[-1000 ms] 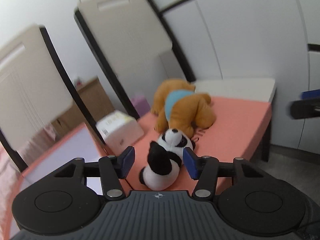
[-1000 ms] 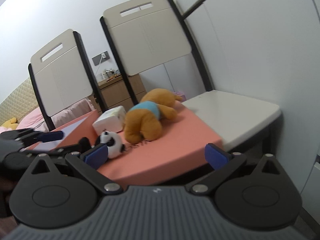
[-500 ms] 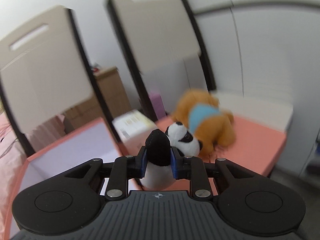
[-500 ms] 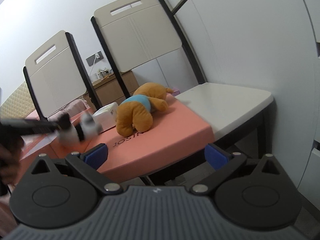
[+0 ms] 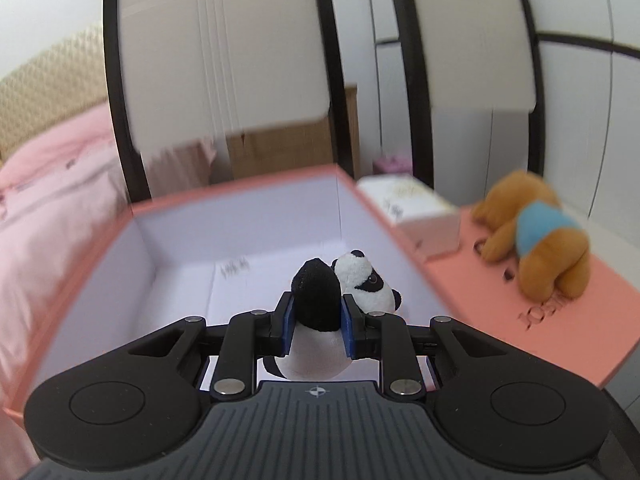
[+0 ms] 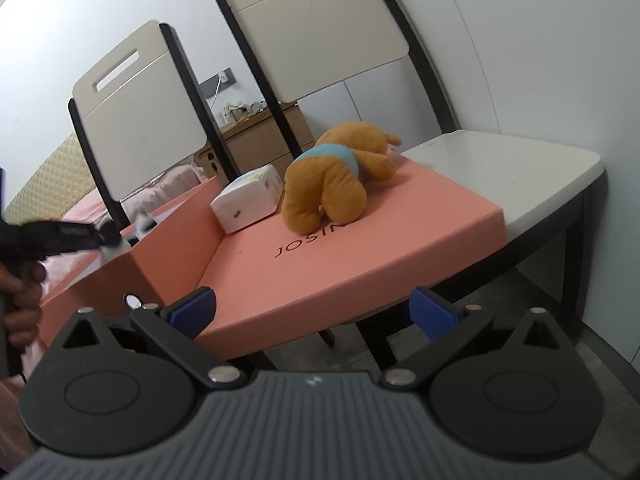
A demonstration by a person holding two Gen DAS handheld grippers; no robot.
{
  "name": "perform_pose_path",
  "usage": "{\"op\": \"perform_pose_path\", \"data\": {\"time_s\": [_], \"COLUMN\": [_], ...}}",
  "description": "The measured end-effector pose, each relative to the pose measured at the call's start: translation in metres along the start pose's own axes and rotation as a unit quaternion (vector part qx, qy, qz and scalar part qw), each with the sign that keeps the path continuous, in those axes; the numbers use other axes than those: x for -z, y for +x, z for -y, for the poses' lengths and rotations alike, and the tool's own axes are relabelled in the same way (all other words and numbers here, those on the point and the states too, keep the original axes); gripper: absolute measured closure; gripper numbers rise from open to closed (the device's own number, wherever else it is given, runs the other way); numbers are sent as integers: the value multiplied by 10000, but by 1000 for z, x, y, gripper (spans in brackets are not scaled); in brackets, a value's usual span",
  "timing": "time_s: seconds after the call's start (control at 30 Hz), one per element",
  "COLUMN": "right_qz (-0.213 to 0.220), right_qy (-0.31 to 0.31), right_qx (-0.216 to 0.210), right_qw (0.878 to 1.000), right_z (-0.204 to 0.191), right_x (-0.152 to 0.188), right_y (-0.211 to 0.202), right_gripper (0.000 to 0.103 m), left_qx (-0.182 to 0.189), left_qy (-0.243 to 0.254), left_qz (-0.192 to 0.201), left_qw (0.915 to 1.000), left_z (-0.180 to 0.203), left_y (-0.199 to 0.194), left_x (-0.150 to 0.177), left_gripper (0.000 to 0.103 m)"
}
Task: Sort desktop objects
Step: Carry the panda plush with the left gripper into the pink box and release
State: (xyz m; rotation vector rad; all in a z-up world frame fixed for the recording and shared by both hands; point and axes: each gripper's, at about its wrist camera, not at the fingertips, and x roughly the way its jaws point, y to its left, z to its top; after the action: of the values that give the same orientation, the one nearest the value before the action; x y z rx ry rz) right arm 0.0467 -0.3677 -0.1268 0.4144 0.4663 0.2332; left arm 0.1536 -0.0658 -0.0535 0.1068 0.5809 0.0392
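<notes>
My left gripper is shut on a small black-and-white panda plush and holds it above the open pink box with a white inside. In the right wrist view the left gripper hovers over the box at the far left. A brown plush dog with a blue shirt lies on the flat pink lid. A white packet lies beside it. My right gripper is open and empty, in front of the lid.
Box and lid rest on two white chairs with black frames. Their backrests stand behind. A pink bed is to the left, a wooden cabinet behind, a white wall to the right.
My left gripper closed on the panda on the lid, lifted it and carried it left over the open box. My right gripper stayed open and shifted slightly.
</notes>
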Motion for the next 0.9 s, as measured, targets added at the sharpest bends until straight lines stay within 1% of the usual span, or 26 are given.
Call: {"op": "perform_pose_path", "data": {"time_s": [0.07,0.17,0.3,0.33,0.37,0.4,0.47,0.53,0.63,0.7,0.73,0.77,0.9], "right_qz": [-14,-10,2,9,20,42,121,213,302,310,310,314,368], "right_qy": [-37,-64,-104,-133,-172,-215,-319,-447,-622,-735,-783,-818,-909], "right_qx": [4,-1,-58,-69,-80,-103,-162,-226,-348,-415,-441,-457,-473], "right_qw": [10000,10000,9999,9999,9998,9997,9993,9985,9970,9959,9955,9951,9941], "right_z": [-1,-2,-5,-6,-8,-10,-15,-22,-35,-45,-50,-55,-78], "right_x": [0,0,-2,-3,-5,-8,-14,-22,-32,-37,-39,-41,-48], "right_y": [1,2,4,4,4,5,5,5,9,14,16,19,30], "right_gripper": [0,0,0,0,0,0,0,0,0,0,0,0,0], "left_qx": [53,110,139,141,132,109,57,-18,-97,-200,-247,-287,-440], "left_qy": [-99,-195,-97,-96,-79,-40,29,58,-94,-295,-418,-503,-650], "left_qz": [-74,-70,-36,-10,45,142,334,522,681,778,857,960,1359], "left_qw": [9999,9997,9999,9999,9999,9998,9994,9986,9976,9963,9951,9937,9876], "left_z": [-2,-7,-15,-16,-17,-19,-23,-29,-41,-48,-52,-54,-56], "left_y": [6,12,9,7,3,-2,-14,-29,-54,-72,-80,-88,-103], "left_x": [3,6,7,5,4,2,1,0,2,6,10,14,27], "left_gripper": [73,73,69,66,57,51,29,24,23,19,13,10,8]}}
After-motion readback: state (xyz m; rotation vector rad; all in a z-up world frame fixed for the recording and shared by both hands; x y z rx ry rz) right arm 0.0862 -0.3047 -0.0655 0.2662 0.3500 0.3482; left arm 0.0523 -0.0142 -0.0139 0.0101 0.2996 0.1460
